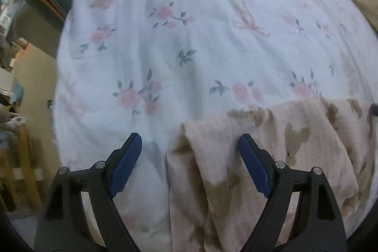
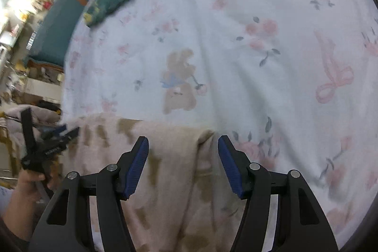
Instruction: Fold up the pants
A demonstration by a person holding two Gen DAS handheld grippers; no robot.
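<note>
No legible text in either view. Only candidates: small white lettering on the left gripper (image 2: 50, 134) body, seen from the right wrist cam, too blurred to read; and a barcode-type label (image 2: 32, 40) on the teal furniture edge at left, bars visible but no digits readable. Sheet prints are pics only, no words.

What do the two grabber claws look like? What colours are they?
Both match. The left gripper and right gripper each have two black plastic arms with triangular cut-out holes and round silver bolts. The fingertips wear ribbed dark blue pads. From the side, small white lettering shows on the left one, too blurred to read.
</note>
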